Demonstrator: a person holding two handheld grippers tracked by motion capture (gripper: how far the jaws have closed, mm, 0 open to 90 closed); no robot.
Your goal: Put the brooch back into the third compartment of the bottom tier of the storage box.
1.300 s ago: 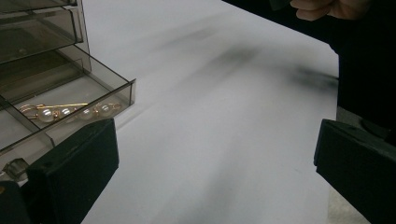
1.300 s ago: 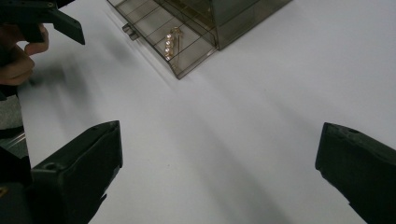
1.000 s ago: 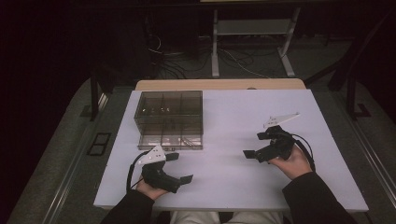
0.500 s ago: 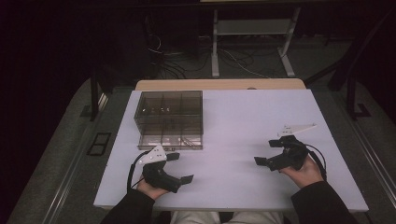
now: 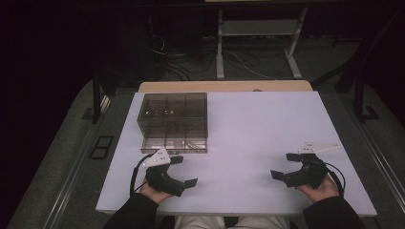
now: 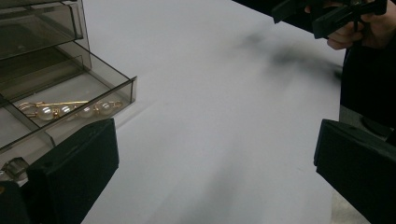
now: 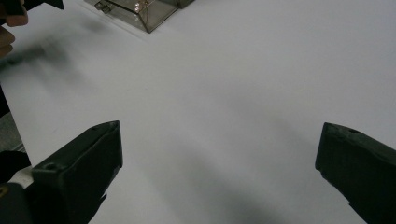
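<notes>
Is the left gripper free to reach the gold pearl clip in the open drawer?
Probably yes: the left gripper is open beside the smoky plastic drawer box, and the gold pearl clip lies uncovered.

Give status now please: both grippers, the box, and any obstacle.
Left gripper open, empty, near box. Right gripper open, empty, far right. Box drawer out, pearl pin inside. Nothing between.

Dim room around a brightly lit table (image 5: 248, 124), soft shadows on it, and edges perhaps slightly blurred.
</notes>
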